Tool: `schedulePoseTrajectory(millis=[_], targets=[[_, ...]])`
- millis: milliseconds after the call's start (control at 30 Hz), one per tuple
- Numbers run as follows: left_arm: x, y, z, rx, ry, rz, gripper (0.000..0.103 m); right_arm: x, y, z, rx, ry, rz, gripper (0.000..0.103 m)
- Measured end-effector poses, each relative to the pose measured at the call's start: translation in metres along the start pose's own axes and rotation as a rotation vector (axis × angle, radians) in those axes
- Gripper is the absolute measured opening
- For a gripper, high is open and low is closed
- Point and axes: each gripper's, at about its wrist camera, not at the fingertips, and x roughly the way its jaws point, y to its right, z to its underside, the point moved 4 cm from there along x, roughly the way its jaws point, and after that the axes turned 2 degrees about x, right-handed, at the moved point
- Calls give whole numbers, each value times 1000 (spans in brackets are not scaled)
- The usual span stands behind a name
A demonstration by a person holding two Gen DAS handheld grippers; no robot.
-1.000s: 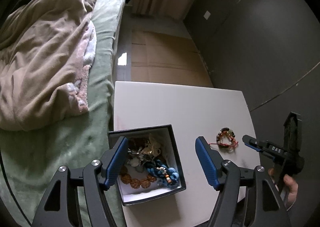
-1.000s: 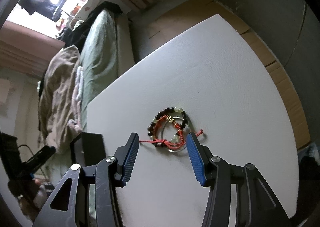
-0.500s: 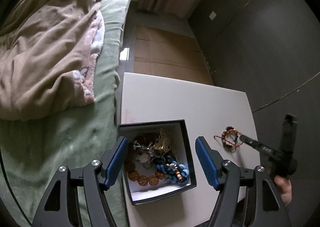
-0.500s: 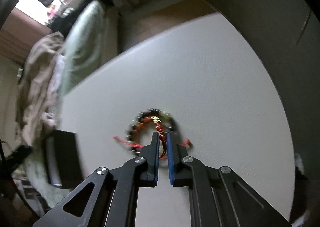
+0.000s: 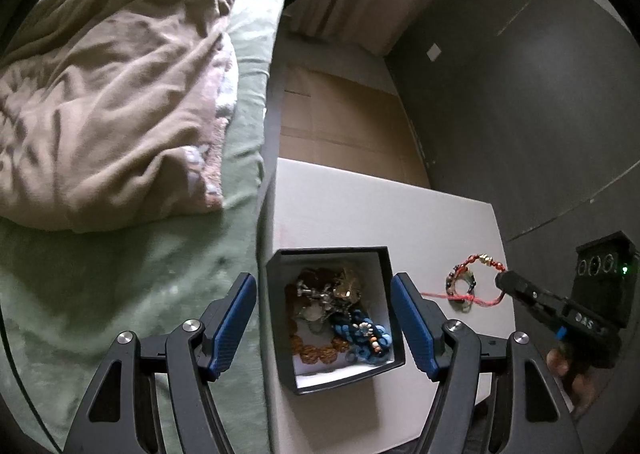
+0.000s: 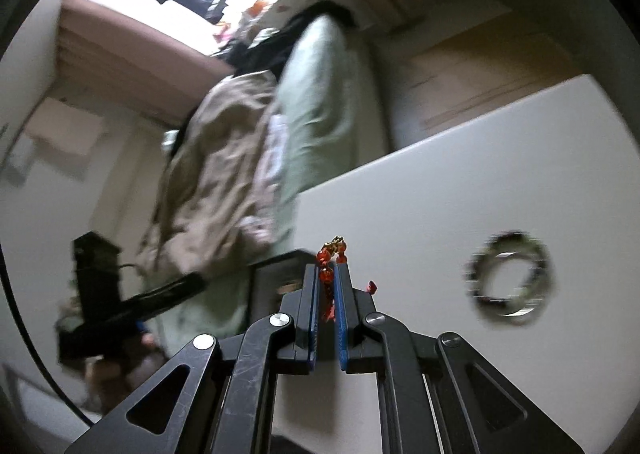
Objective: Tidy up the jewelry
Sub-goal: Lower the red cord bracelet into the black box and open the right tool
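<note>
A: Left wrist view first. Left gripper [image 5: 322, 322] stands wide, nothing between its blue pads [image 5: 236, 318]; the box [image 5: 382, 368] sits on the white table [image 5: 360, 209] under the gap.

B: Box contents?

A: Tangle of jewelry: blue beads [image 5: 364, 332], amber discs [image 5: 316, 352], metal pieces [image 5: 324, 290]. Right of the box, the right gripper [image 5: 505, 282] is clamped on the red bracelet [image 5: 482, 258]; its red cord [image 5: 444, 296] trails toward the box. A dark bead ring [image 5: 460, 284] lies beneath it on the table. A hand [image 5: 568, 368] holds that gripper's handle. Bed [image 5: 132, 254] with a beige blanket [image 5: 112, 101] runs along the table's left side.

B: Right wrist view?

A: Blurred. Right gripper [image 6: 328, 274] is closed, red bracelet [image 6: 330, 254] pinched between the pads [image 6: 341, 318], beads poking above the tips. Bead ring [image 6: 510, 276] lies apart on the table [image 6: 460, 173], to the right. Box [image 6: 272, 274] corner shows just behind the tips. Left gripper's body [image 6: 132, 302] is at left; its fingers cannot be made out here.
</note>
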Motion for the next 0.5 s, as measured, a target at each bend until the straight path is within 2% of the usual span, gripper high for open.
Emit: schedulePoseTrajectory(millis=[200,267,300,333,500], targets=[[-13,-7,-1,-18,22,-4,70,44,-49,13,-45,-92,-162,10],[-16,-5,-1,-13,26,-8,70,60,-55,19,-48,-159,-155,38],[-18,-4,-1,-8,29,-9,70,62,-53,22,-45,-162,-131,68],[-20,-2,-1,-3,32,-10,70,62,-52,22,-47,-146,-111,80],[-22,9,-1,15,38,-4,70,41,-29,17,-17,-111,-77,81]])
